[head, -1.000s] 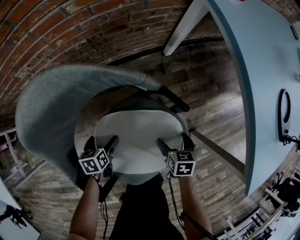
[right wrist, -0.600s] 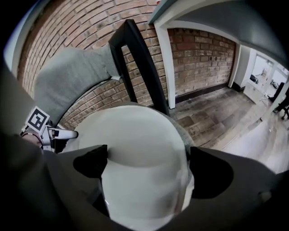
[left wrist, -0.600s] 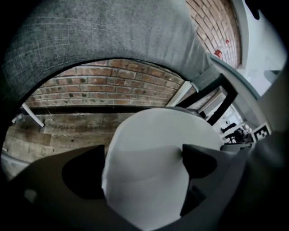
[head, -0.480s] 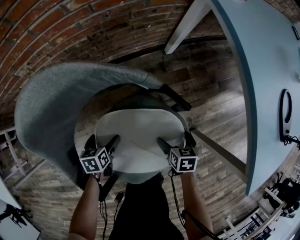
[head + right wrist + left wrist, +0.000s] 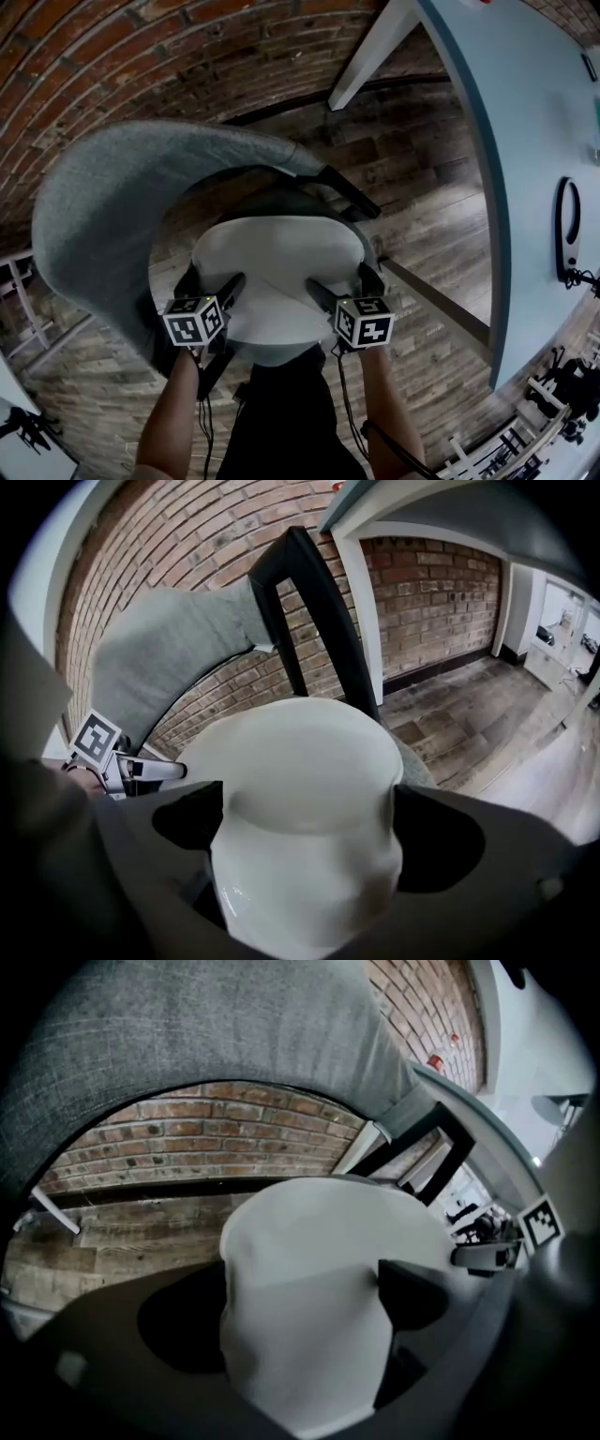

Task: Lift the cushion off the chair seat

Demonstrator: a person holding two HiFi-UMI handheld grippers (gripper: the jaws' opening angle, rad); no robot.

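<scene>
A red brick wall (image 5: 141,47) met a weathered wooden plank floor (image 5: 412,169) along a dark baseboard (image 5: 309,100). At right stood a pale blue table (image 5: 534,141) with a white leg (image 5: 370,52); a black looped object (image 5: 568,230) lay on it.

Grey backrest (image 5: 103,206) wraps far, left sides of cushion (image 5: 281,258) — open floor (image 5: 422,216) toward table (image 5: 534,141).

no text, label, brand or number is being shown legibly in any view. only black-and-white square markers are being displayed, on the cube (image 5: 194,321) of the left gripper (image 5: 214,279) and on the cube (image 5: 364,321) of the right gripper (image 5: 340,279). these patterns are not being resolved into letters or digits.
</scene>
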